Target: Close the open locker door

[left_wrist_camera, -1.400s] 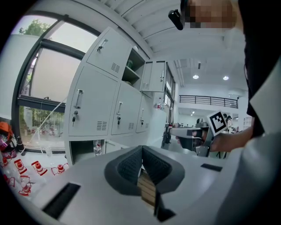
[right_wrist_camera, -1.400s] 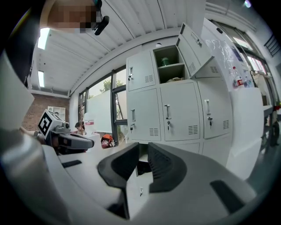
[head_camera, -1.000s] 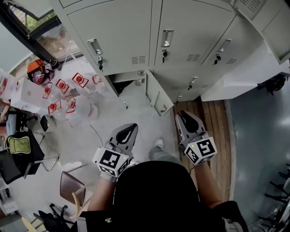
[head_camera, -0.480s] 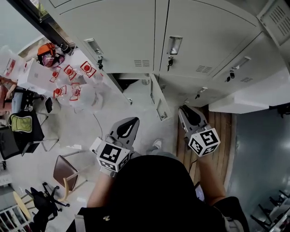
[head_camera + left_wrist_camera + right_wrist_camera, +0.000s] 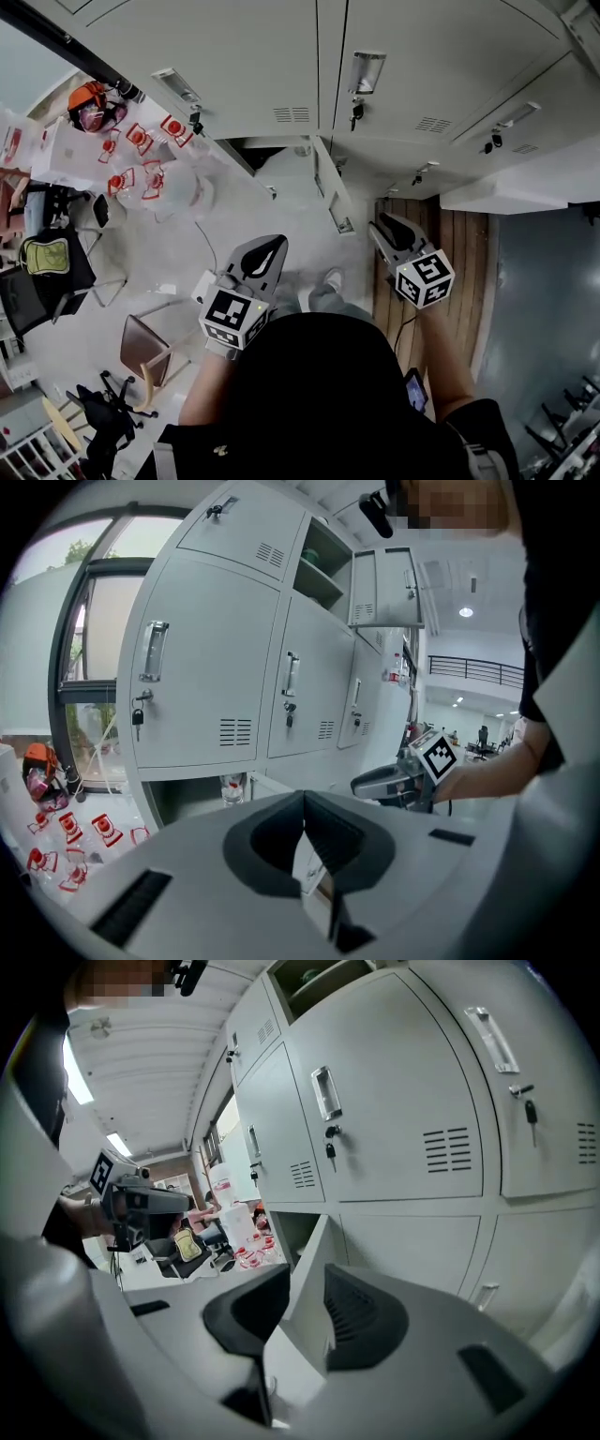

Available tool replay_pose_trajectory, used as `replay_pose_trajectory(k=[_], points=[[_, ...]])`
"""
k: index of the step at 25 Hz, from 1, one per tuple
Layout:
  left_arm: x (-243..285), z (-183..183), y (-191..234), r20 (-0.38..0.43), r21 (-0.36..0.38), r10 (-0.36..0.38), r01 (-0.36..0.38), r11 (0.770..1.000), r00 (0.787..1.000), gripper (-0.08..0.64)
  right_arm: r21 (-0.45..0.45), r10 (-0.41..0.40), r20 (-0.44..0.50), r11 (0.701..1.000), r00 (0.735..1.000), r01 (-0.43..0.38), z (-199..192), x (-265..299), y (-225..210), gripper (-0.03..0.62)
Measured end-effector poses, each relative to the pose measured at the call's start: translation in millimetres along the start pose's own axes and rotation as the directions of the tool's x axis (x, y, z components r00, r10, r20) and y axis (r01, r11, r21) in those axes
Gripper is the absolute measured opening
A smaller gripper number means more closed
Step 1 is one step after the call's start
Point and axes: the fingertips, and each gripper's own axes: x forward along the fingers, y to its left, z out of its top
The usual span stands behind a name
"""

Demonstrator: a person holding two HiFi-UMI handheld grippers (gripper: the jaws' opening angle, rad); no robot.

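A low locker door (image 5: 333, 192) of the grey locker bank (image 5: 281, 66) stands open, swung out over the floor toward me. Its compartment (image 5: 187, 799) holds a clear bottle (image 5: 232, 789). My left gripper (image 5: 267, 248) hangs above the floor, short of the door's left side, shut and empty; in its own view its gripper (image 5: 304, 803) has the tips touching. My right gripper (image 5: 386, 228) is held to the right of the door's free edge, away from it. In the right gripper view a narrow gap in the gripper (image 5: 305, 1283) shows the door (image 5: 314, 1251) beyond.
A table (image 5: 70, 159) with red-labelled packets and an orange helmet (image 5: 86, 98) stands at left, with chairs (image 5: 141, 347) and a black seat (image 5: 42, 281) below it. A wooden floor strip (image 5: 441, 253) runs at right. An upper locker (image 5: 323, 569) is also open. My shoe (image 5: 333, 278) is near the door.
The view has shifted closer to the lockers, and both grippers have come slightly nearer the open door. Neither gripper's jaws have changed.
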Motion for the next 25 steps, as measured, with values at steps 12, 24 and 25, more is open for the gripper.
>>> replay_pose_trajectory(k=[12,24,25], points=[[-8,-29,8,-0.073,0.003,-0.063,0.063,0.998,0.995,0.021,0.042,0.009,-0.080,0.999,0.997,-0.005,-56,15,21,0.121],[-41,-36,38,-0.044,-0.031,-0.034,0.033,0.999,0.998,0.021,0.028,0.013,-0.108,1.000,0.994,-0.010,-59,41,65,0.121],[-45,-37,43,-0.041,-0.035,-0.028,0.027,0.999,0.999,0.021,0.024,0.020,-0.112,1.000,0.994,-0.017,-59,45,71,0.121]])
